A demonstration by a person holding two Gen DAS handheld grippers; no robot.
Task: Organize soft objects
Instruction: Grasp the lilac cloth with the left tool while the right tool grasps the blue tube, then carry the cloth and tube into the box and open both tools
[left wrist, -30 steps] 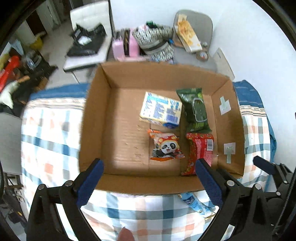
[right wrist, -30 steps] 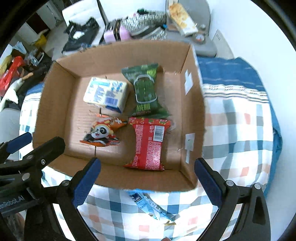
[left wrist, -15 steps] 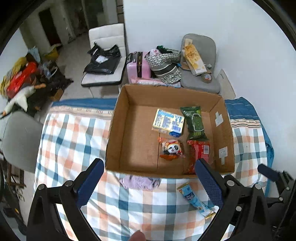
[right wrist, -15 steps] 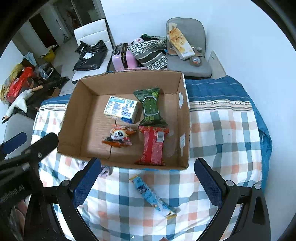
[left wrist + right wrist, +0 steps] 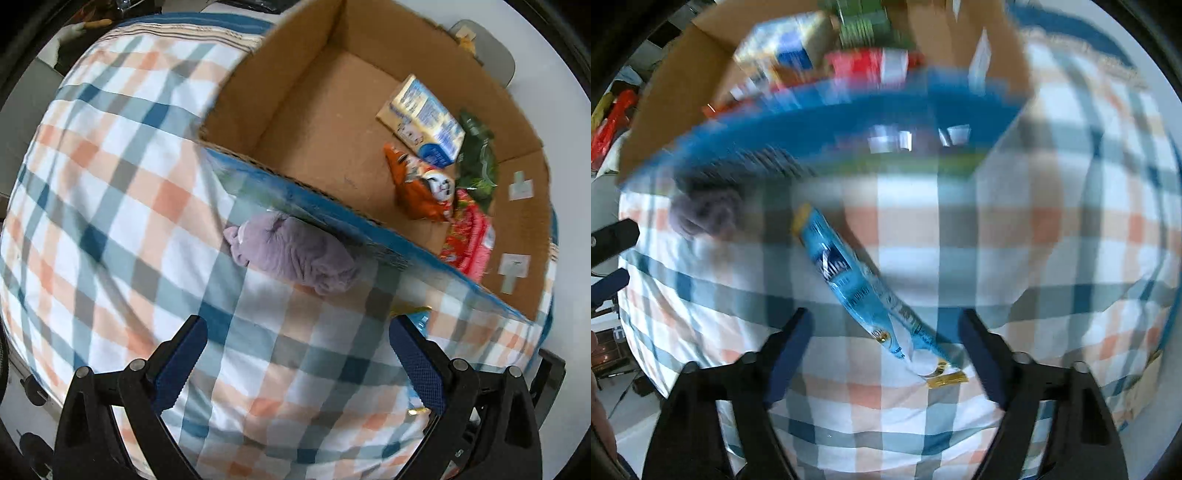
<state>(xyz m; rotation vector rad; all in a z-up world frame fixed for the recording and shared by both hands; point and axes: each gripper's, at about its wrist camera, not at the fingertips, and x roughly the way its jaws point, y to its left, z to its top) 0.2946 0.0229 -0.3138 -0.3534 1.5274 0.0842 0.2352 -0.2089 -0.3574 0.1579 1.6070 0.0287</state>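
A crumpled purple cloth (image 5: 295,254) lies on the checked bedcover against the near wall of the cardboard box (image 5: 306,206). My left gripper (image 5: 297,343) is open and empty, just short of the cloth. A long blue snack packet (image 5: 864,284) lies on the cover in front of the box (image 5: 679,74). My right gripper (image 5: 886,332) is open and empty, its fingers either side of the packet's near end. The cloth also shows blurred at the left of the right wrist view (image 5: 705,214).
Inside the box lie a yellow and blue carton (image 5: 424,122), a panda packet (image 5: 424,184), a green packet (image 5: 476,162) and a red packet (image 5: 469,240). The left gripper's fingers (image 5: 609,240) show at the left edge. The checked bedcover (image 5: 110,184) spreads around the box.
Both grippers have dropped from high above the box to low over the bedcover, the left toward the purple cloth, the right toward the blue packet. The right wrist view is motion blurred.
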